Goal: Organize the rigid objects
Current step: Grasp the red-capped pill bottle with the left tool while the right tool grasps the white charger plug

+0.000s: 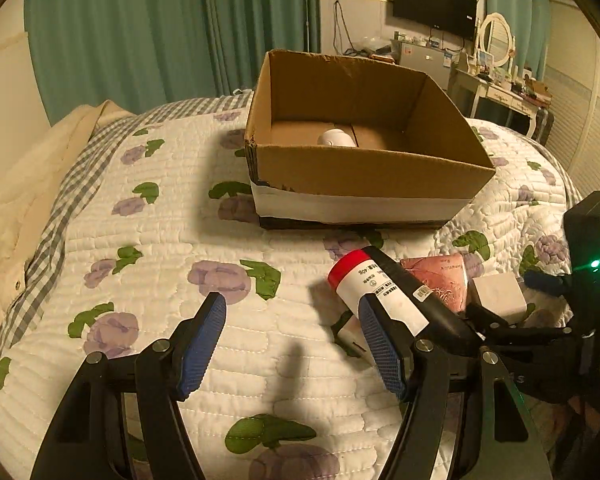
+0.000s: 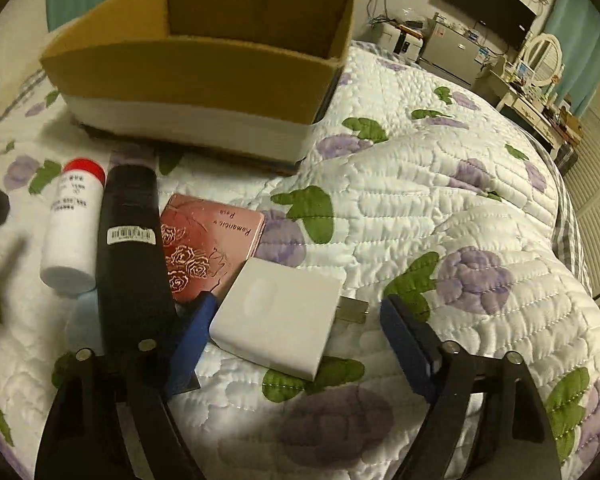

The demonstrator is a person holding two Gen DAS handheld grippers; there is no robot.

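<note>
A: What is lying packed already?
B: One white item (image 1: 334, 137) inside the box (image 1: 364, 168), at twelve o'clock.
A: And remaining?
B: Bottle (image 2: 73, 224), black case (image 2: 130, 240), pink tin (image 2: 204, 240) and charger (image 2: 280, 316) are waiting on the bed (image 2: 440, 220); left tongs (image 1: 292, 344) and right tongs (image 2: 296, 344) are gaping, released.

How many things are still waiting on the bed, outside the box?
4, in a row: white bottle, black tube, pink case, white charger. Something pale peeks from under the bottle; more may hide.

Teal curtains (image 1: 148, 28), wall television (image 1: 434, 4), white dresser (image 1: 496, 92), oval mirror (image 1: 496, 38).
</note>
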